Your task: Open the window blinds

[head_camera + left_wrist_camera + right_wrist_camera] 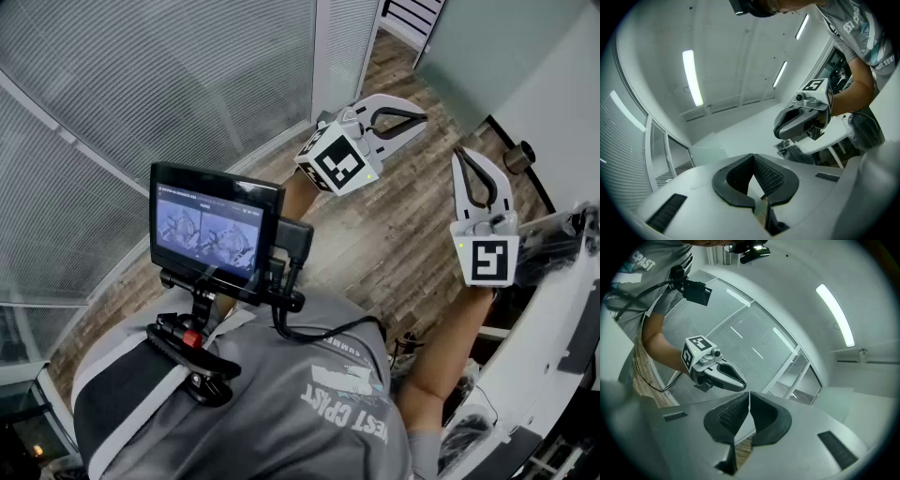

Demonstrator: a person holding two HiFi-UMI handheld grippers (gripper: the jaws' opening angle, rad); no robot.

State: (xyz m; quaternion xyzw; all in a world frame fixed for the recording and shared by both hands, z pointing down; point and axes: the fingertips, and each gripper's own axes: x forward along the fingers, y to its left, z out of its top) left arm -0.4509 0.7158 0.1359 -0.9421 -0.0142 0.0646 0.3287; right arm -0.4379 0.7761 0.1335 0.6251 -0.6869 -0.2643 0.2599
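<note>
Closed white slatted blinds (141,84) cover the curved glass wall on the left of the head view; they also show behind my left gripper in the right gripper view (740,333). My left gripper (424,118) is held out level over the wooden floor, a little right of the blinds and not touching them. Its jaws meet at the tips (753,155) with nothing between them. My right gripper (458,155) is held further right, also shut and empty, with its tips together (749,393). No cord or wand of the blinds is visible.
A small monitor (216,230) on a chest rig hangs in front of the person's grey shirt. A white desk (562,309) stands at the right edge. The wooden floor (394,234) runs between it and the window wall. Glass partitions (797,376) continue beyond the blinds.
</note>
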